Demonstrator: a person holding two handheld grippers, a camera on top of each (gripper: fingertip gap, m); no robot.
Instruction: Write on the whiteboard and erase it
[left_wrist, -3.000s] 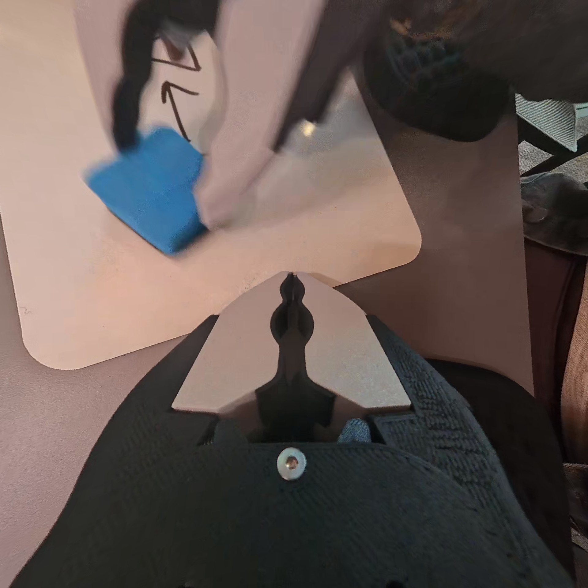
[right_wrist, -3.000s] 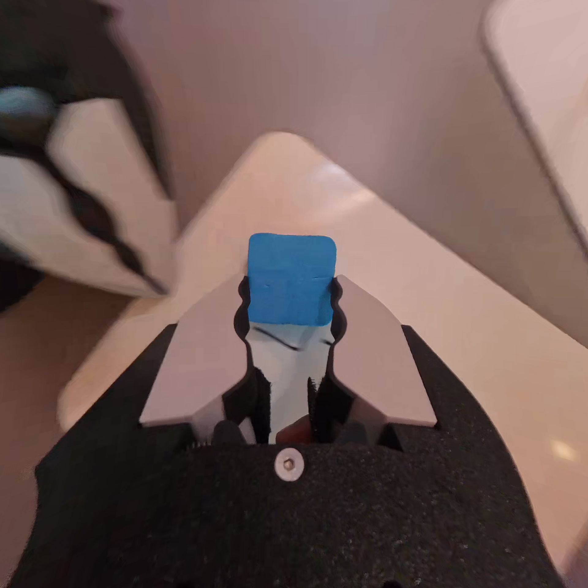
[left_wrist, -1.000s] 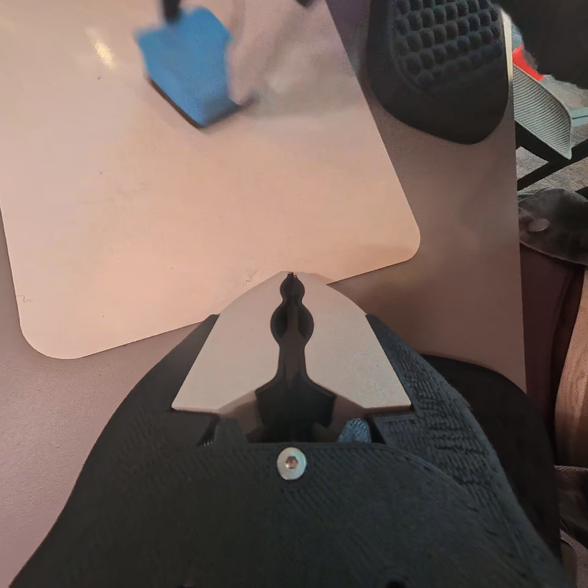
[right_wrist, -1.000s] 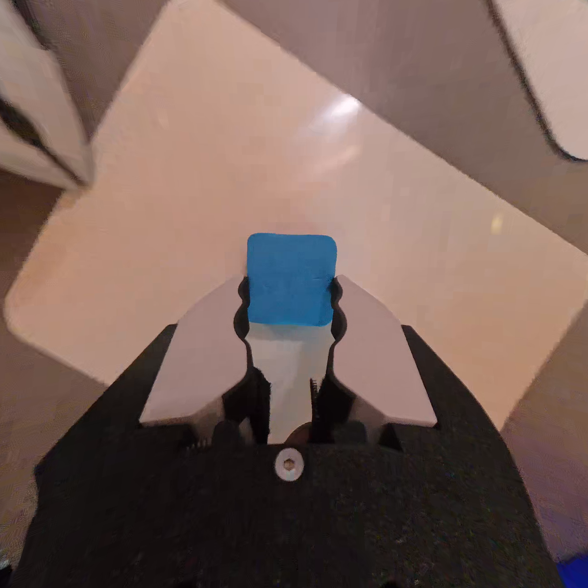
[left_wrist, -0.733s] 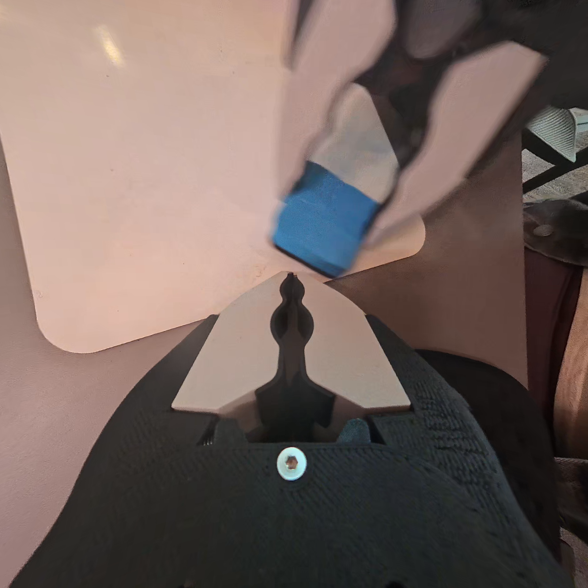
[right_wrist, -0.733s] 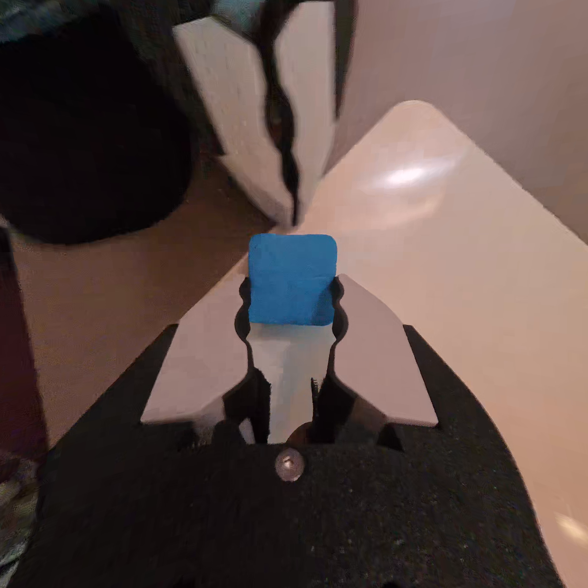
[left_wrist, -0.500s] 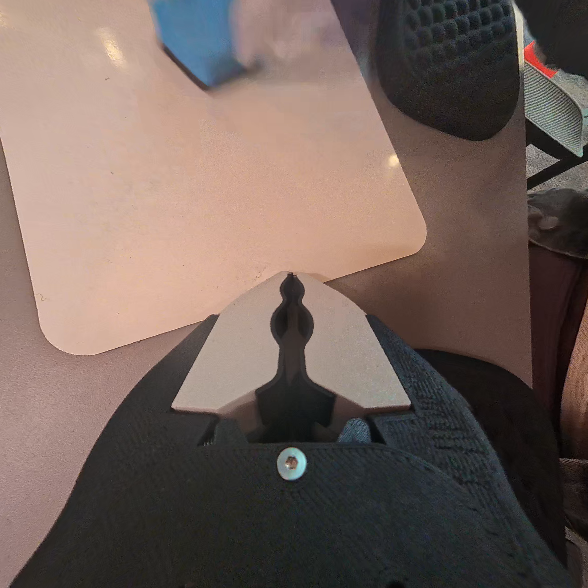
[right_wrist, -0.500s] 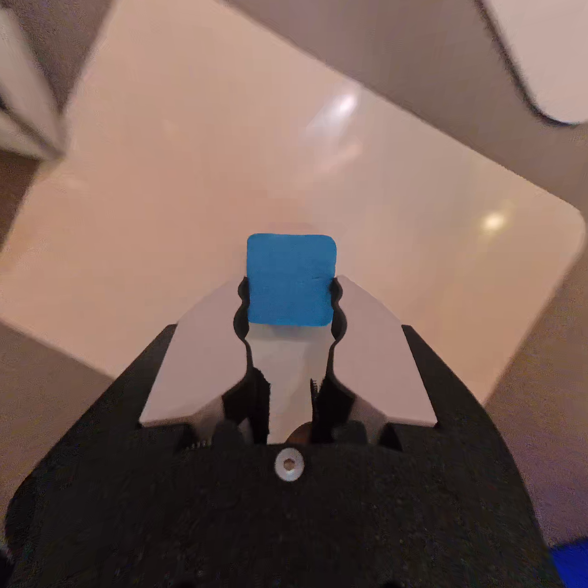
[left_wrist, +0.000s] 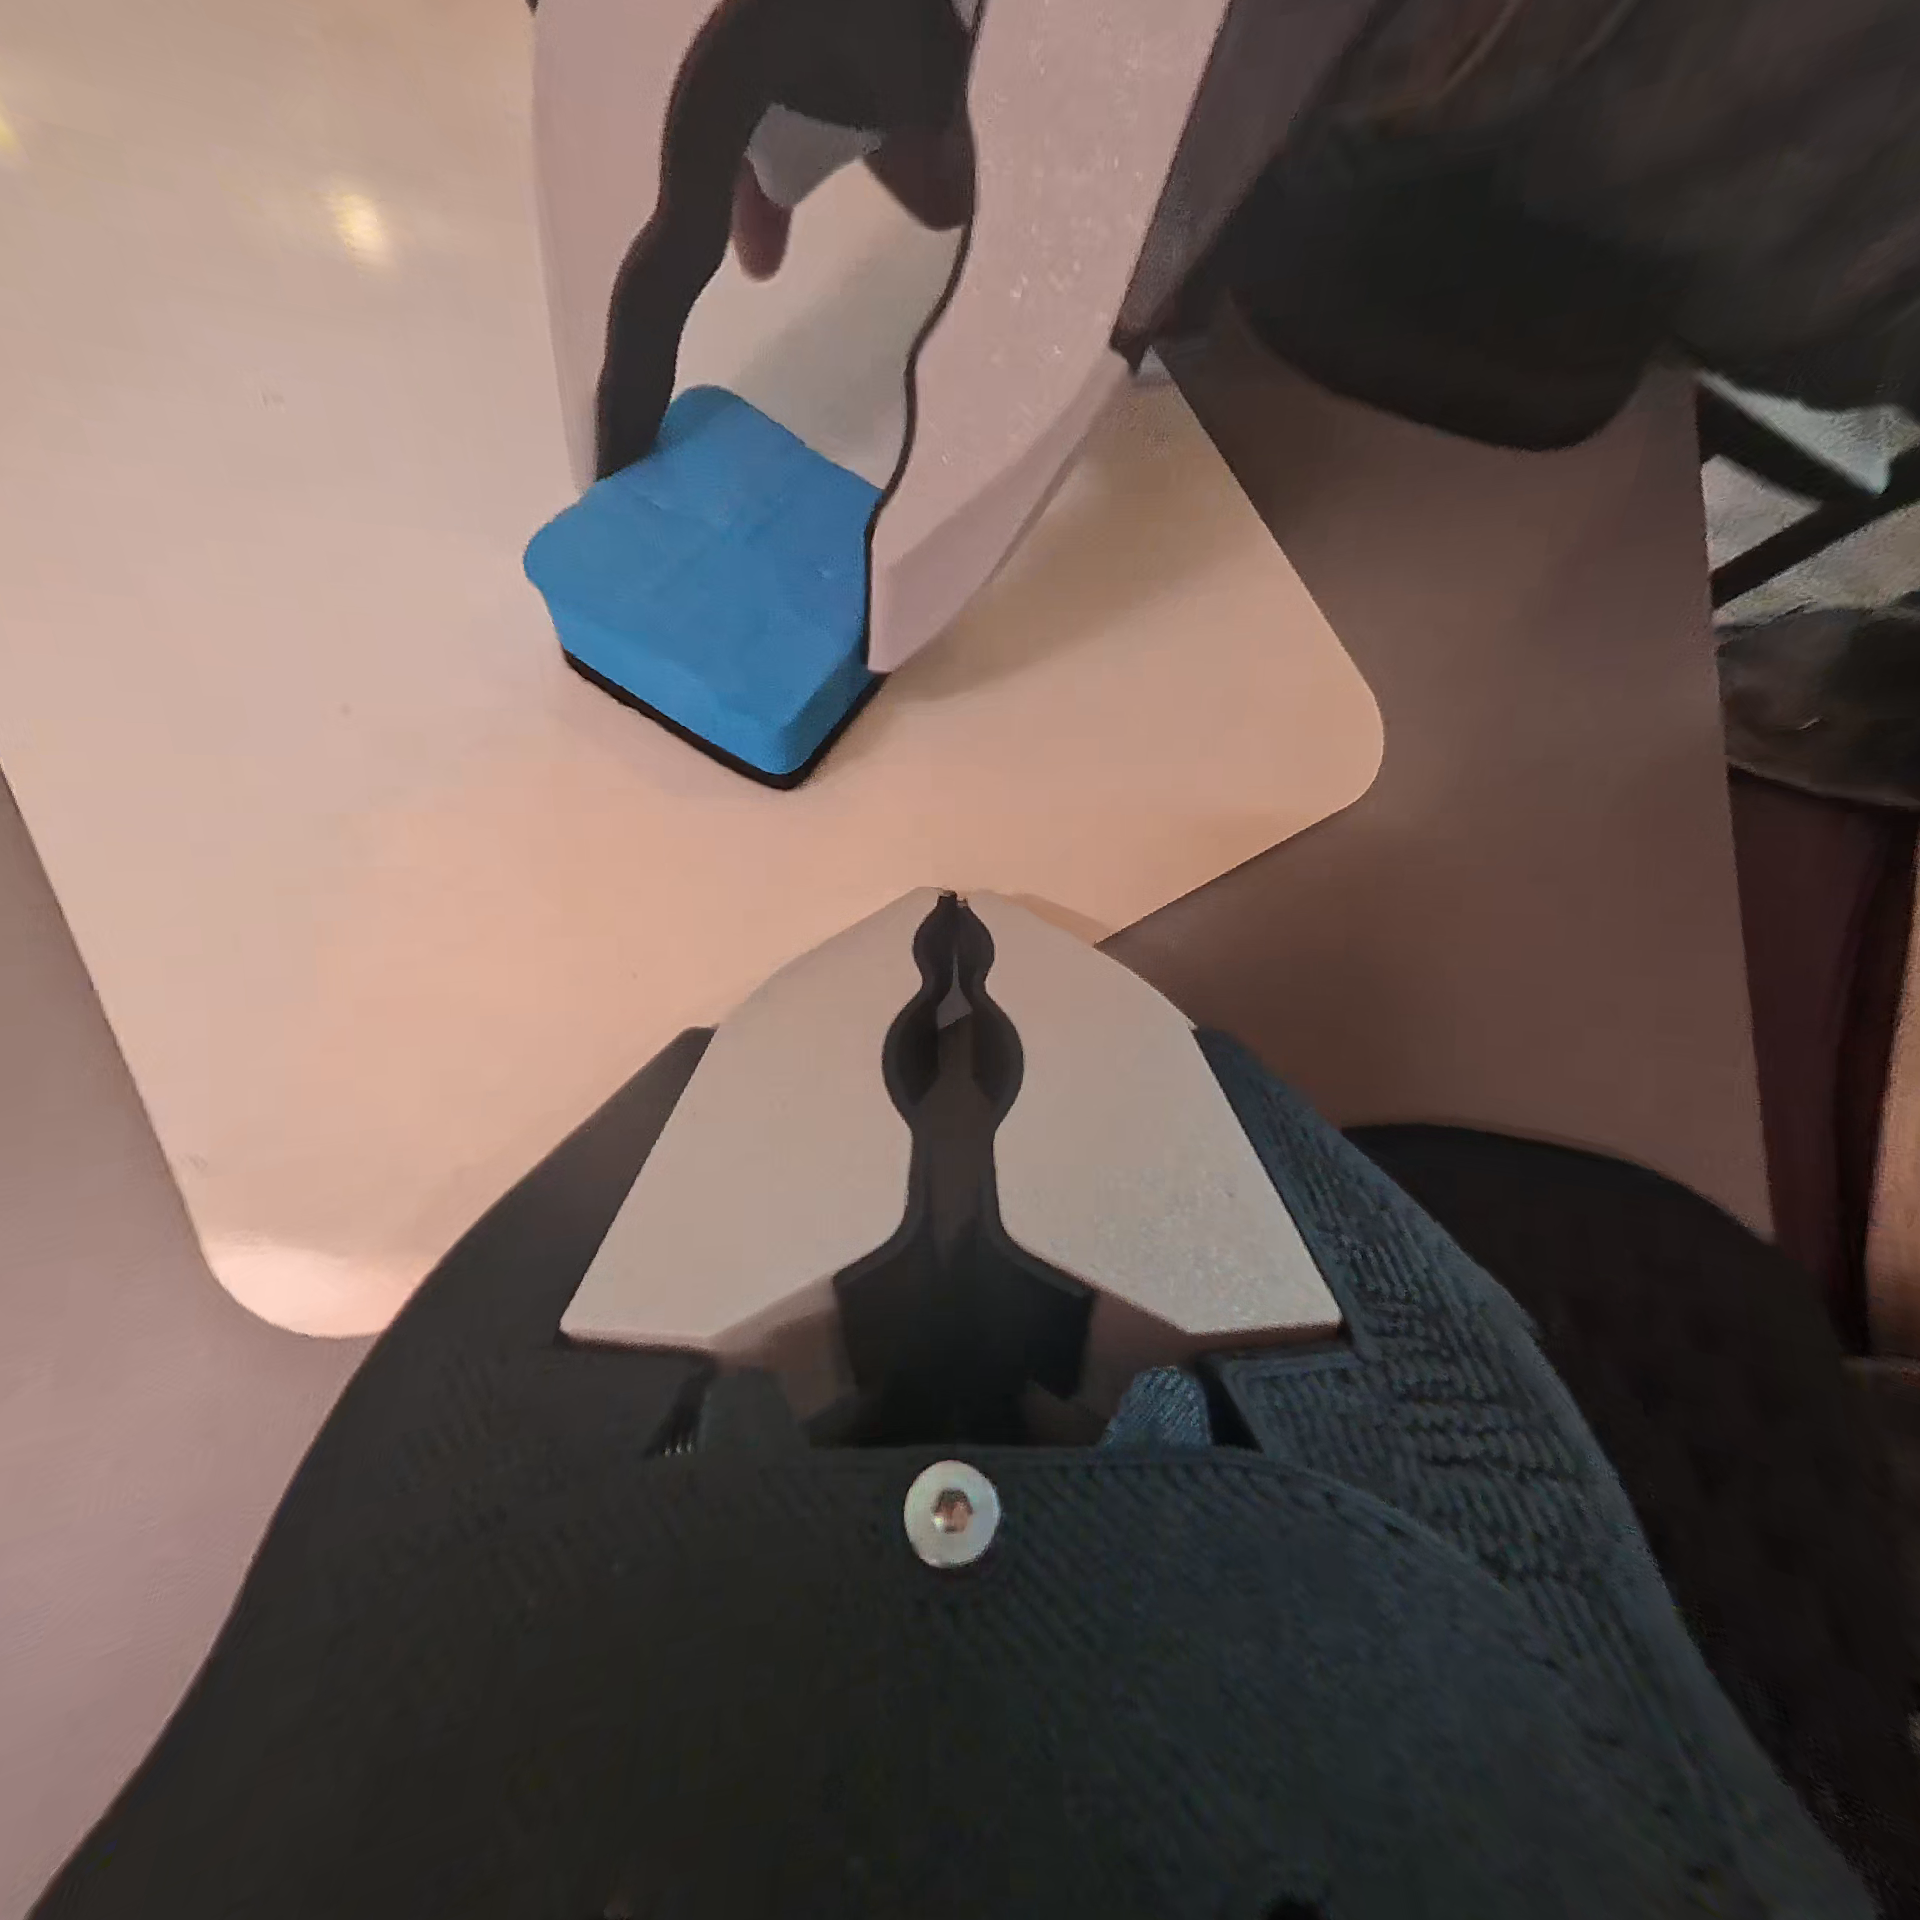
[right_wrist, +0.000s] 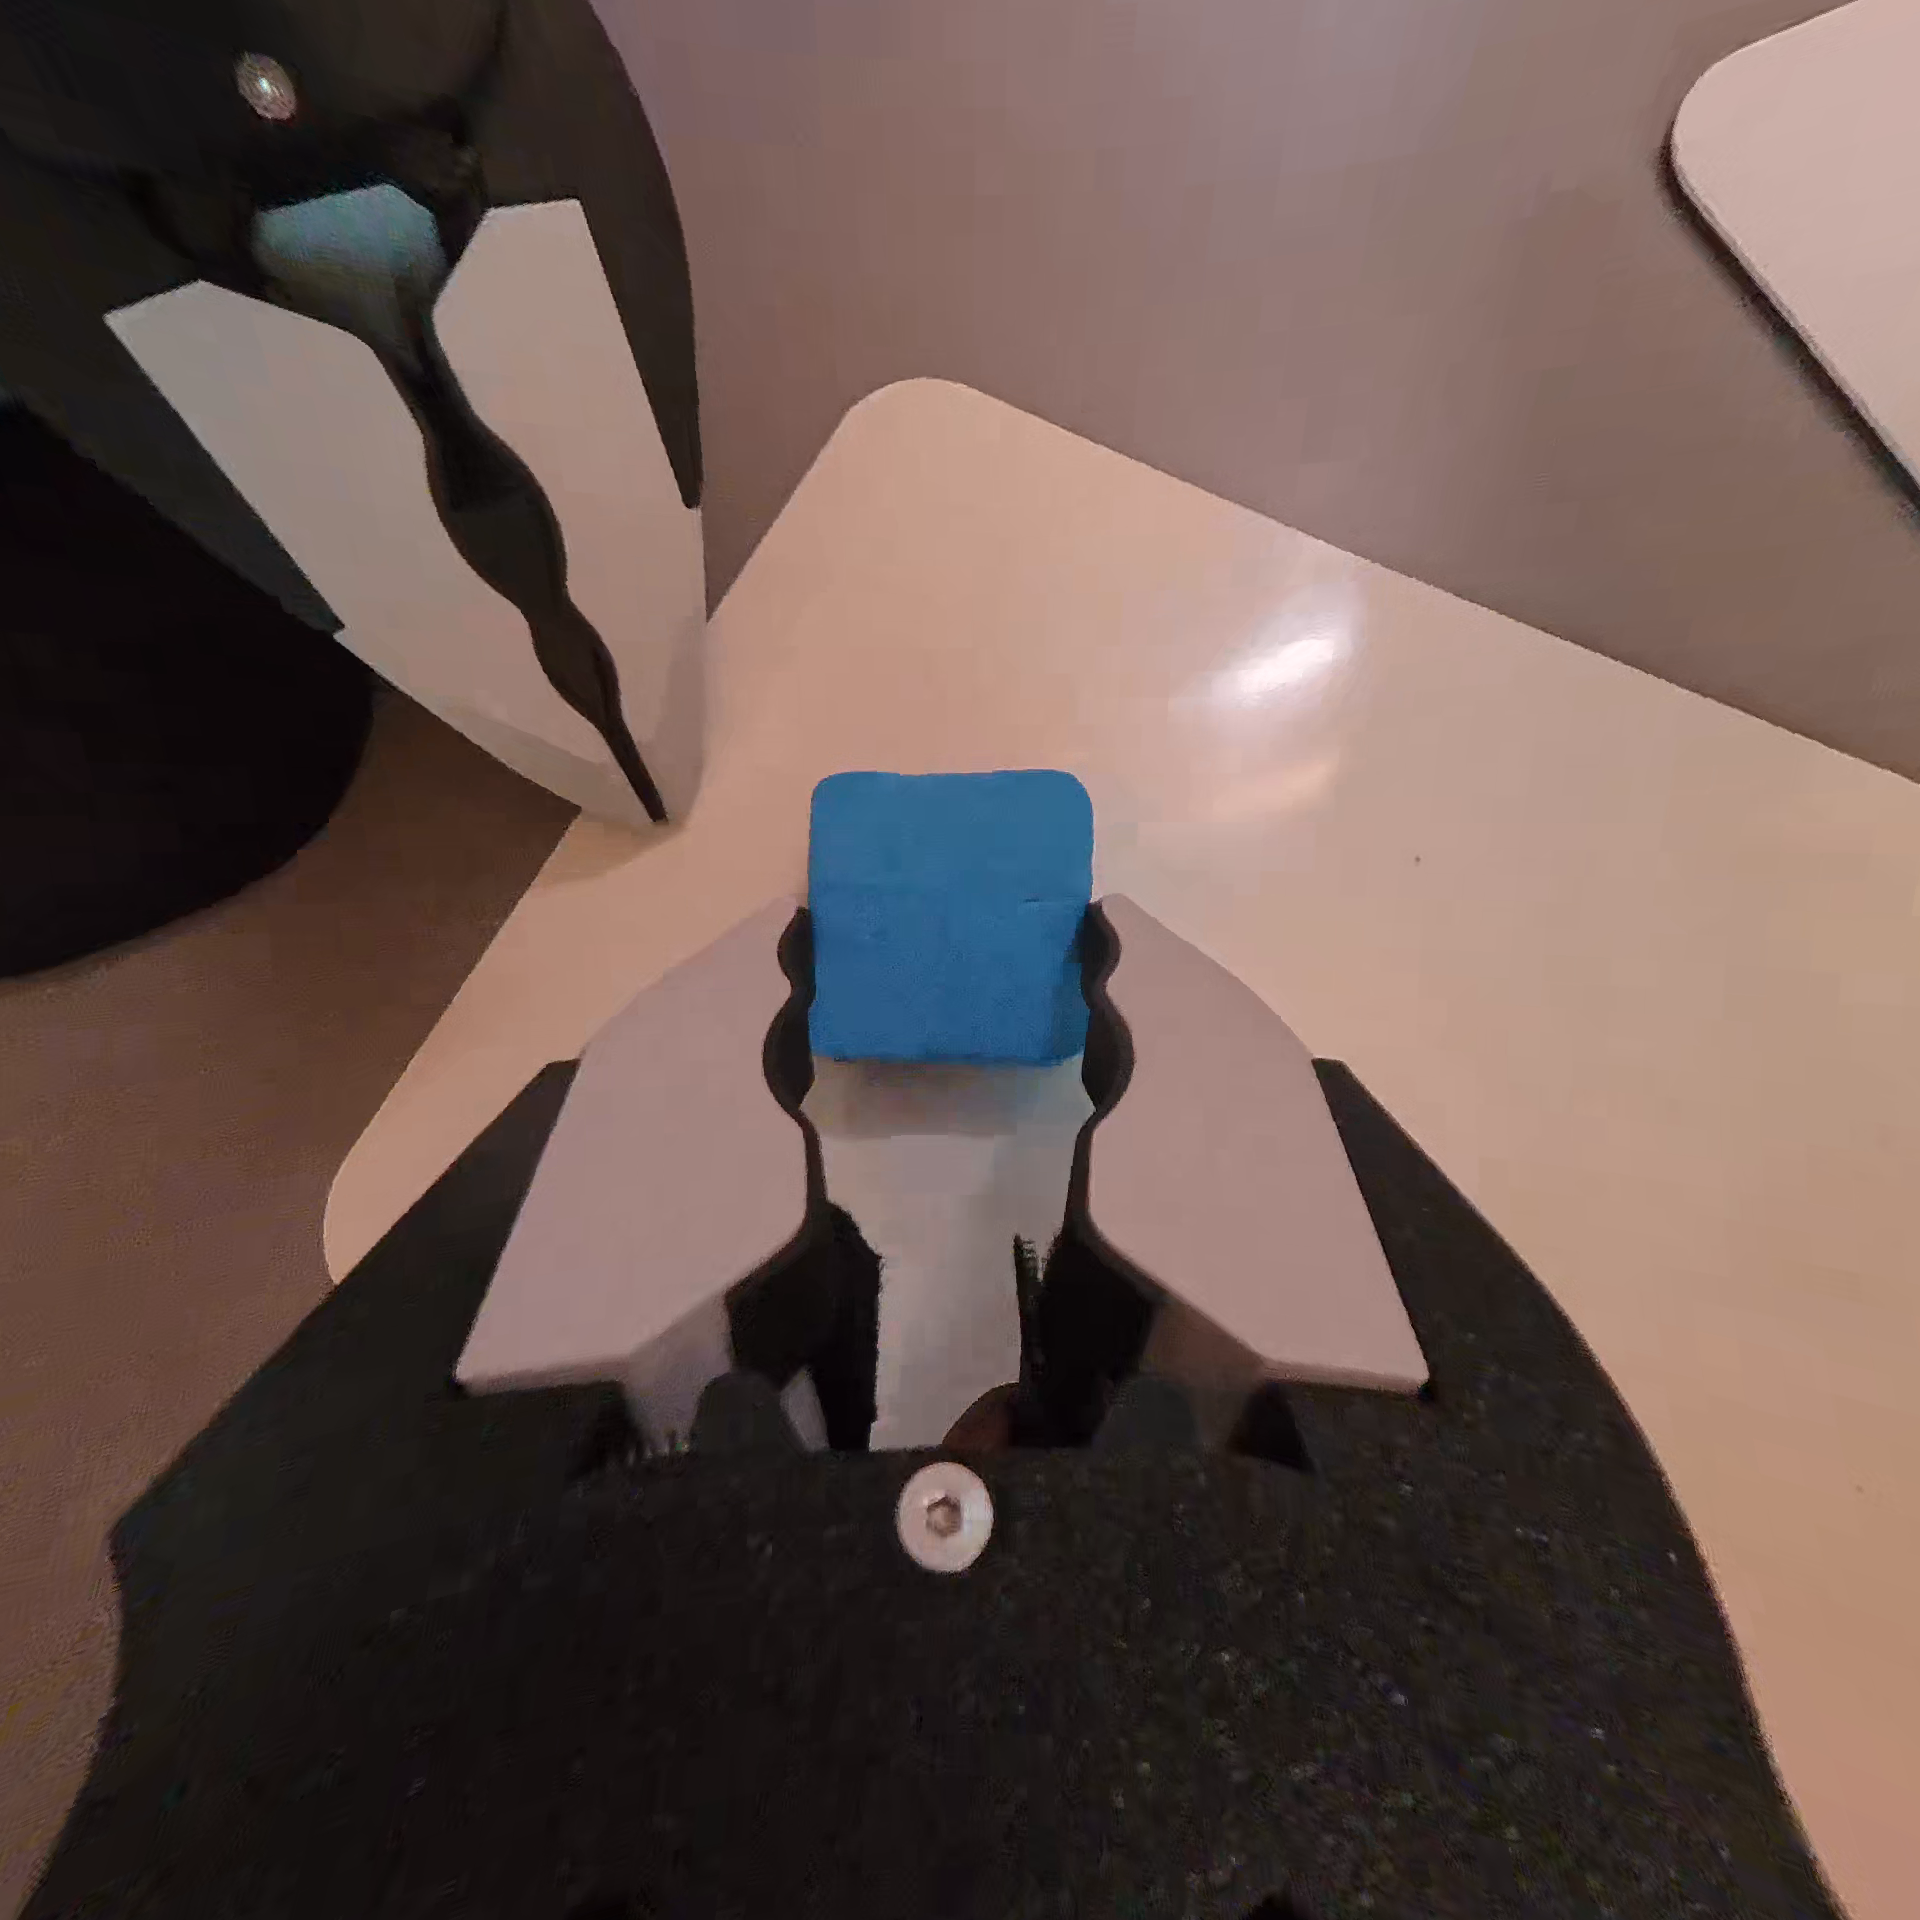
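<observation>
There are two tongs, one blue eraser and two white boards on the table.

The right tongs hold the blue eraser between their two white fingers, one finger on each side of it. From the left wrist view, the eraser sits flat on the whiteboard, near the board's close right corner. It has a thin black layer on its bottom, and that layer touches the board. The right tongs come down on it from above.

The left tongs are squeezed together with nothing in them. Their tips touch. They point at the near edge of the whiteboard, just by it. In the right wrist view the left tongs sit at the board's corner, close beside the eraser.

The whiteboard looks clean, with no marks that can be made out. A second white board lies well apart in the far right corner of the right wrist view. Only its corner shows.
</observation>
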